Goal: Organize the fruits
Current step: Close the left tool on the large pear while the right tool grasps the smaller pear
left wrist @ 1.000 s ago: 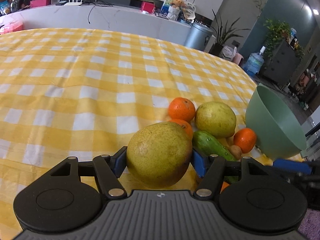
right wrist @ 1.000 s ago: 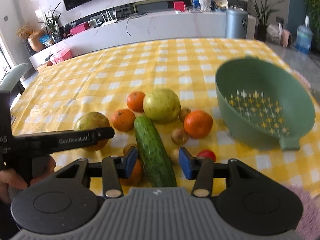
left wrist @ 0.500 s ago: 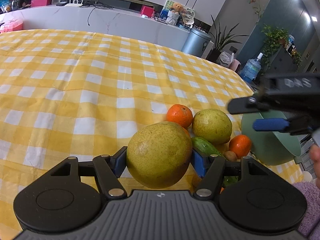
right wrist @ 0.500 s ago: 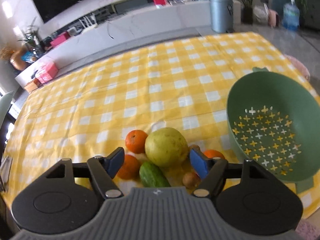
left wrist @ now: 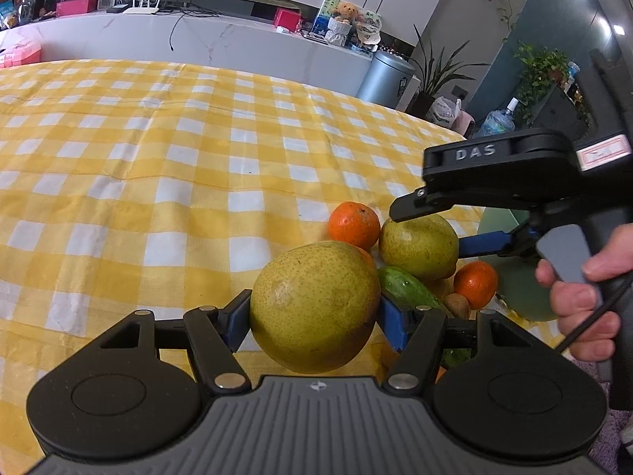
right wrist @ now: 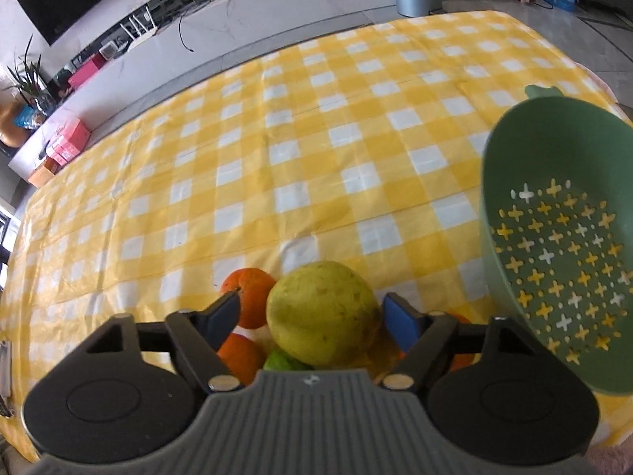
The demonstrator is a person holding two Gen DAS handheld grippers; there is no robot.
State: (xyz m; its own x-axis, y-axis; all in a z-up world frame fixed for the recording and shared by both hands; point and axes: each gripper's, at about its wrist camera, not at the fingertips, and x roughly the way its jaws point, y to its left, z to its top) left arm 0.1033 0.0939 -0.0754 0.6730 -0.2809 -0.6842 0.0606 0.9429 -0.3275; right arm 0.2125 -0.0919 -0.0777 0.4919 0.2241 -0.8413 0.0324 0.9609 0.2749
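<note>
My left gripper (left wrist: pixel 316 308) is shut on a large yellow-green pear (left wrist: pixel 312 304), held just above the checked cloth. Behind it lies a pile: a second pear (left wrist: pixel 419 245), two oranges (left wrist: pixel 353 226) (left wrist: pixel 474 283), a cucumber (left wrist: pixel 407 287) and a small brown kiwi (left wrist: pixel 457 304). My right gripper (right wrist: pixel 316 312) points down over the pile with its jaws opening. The second pear (right wrist: pixel 322 312) sits between its blue pads with a gap on each side. A hand (left wrist: pixel 581 297) holds that gripper at the right of the left wrist view.
A green colander (right wrist: pixel 554 237) stands tilted at the right of the pile, with nothing in it. The yellow-and-white checked tablecloth (right wrist: pixel 316 138) stretches far back and left. Beyond the table edge are a white counter (left wrist: pixel 198 35), a grey bin (left wrist: pixel 385 75) and plants.
The right gripper has swung from above the cucumber to straddle the second pear, and its jaws have widened. The left gripper has kept still with its pear.
</note>
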